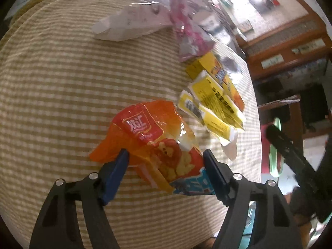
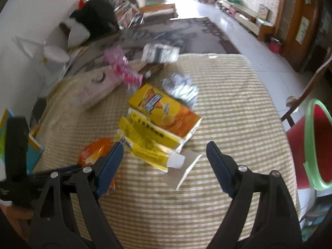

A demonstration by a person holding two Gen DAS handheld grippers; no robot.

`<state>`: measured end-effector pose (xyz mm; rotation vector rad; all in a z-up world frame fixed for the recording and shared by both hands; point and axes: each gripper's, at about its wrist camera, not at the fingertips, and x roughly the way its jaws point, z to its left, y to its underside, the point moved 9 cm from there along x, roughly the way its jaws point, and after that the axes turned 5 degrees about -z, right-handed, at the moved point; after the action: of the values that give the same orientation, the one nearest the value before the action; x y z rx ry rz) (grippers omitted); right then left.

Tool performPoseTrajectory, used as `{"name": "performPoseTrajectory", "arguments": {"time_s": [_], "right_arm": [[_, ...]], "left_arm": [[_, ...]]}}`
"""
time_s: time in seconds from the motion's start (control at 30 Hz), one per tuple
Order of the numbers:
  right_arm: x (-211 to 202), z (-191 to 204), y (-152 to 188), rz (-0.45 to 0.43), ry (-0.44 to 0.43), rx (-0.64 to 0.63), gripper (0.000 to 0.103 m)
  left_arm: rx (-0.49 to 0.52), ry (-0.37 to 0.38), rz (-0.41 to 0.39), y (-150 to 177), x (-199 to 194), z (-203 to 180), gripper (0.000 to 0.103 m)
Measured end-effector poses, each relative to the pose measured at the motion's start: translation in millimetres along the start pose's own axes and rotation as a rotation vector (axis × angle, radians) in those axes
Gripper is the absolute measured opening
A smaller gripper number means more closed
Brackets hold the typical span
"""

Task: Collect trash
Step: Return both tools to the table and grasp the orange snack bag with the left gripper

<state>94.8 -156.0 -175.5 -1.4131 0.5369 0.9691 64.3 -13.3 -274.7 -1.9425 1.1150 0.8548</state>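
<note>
An orange snack bag (image 1: pixel 149 137) lies crumpled on the striped tablecloth (image 1: pixel 51 83). My left gripper (image 1: pixel 166 157) straddles it from above, one blue pad over the bag's left part and the other at its right edge; I see no squeeze in the bag. A torn-open yellow box (image 2: pixel 164 112) lies just beyond my right gripper (image 2: pixel 164 151), which is open with only the box's white flap (image 2: pixel 176 159) below the gap. The orange bag (image 2: pixel 93 151) shows left of its left finger.
Farther back lie a pink wrapper (image 2: pixel 122 68), a long white carton (image 2: pixel 93 89) and crumpled silver foil (image 2: pixel 180 87). A red bucket with a green rim (image 2: pixel 319 145) stands off the table's right edge. Bare cloth (image 2: pixel 228 103) lies to the right.
</note>
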Motion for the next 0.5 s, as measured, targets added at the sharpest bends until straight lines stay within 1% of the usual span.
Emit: {"name": "performPoseTrajectory", "arguments": {"time_s": [0.07,0.13,0.27,0.33,0.4,0.47,0.5], "right_arm": [[11.0,0.8,2.4,0.025,-0.006,0.017,0.08],[19.5,-1.8,2.8,0.04,0.006,0.036,0.08],[40.9,-8.7,7.8,0.102,-0.018,0.104,0.082],[51.1,-7.7,15.1,0.135,-0.059,0.139,0.082],[54.4,-2.7,21.9,0.157,-0.091,0.147,0.082],[53.8,9.9,28.4,0.177,-0.143,0.137,0.081],[51.6,20.2,31.4,0.186,-0.181,0.124,0.081]], "left_arm": [[0.001,0.019,0.007,-1.4,-2.5,3.4,0.067],[0.004,0.032,0.011,-4.5,-6.8,9.3,0.067],[0.067,0.015,0.038,-8.3,-10.9,13.3,0.067],[0.073,0.004,0.046,-10.8,-12.6,13.8,0.067],[0.084,-0.003,0.045,-12.6,-17.0,13.3,0.067],[0.104,-0.021,0.036,-16.1,-20.8,12.6,0.067],[0.112,-0.026,0.033,-16.9,-22.9,14.0,0.065]]}}
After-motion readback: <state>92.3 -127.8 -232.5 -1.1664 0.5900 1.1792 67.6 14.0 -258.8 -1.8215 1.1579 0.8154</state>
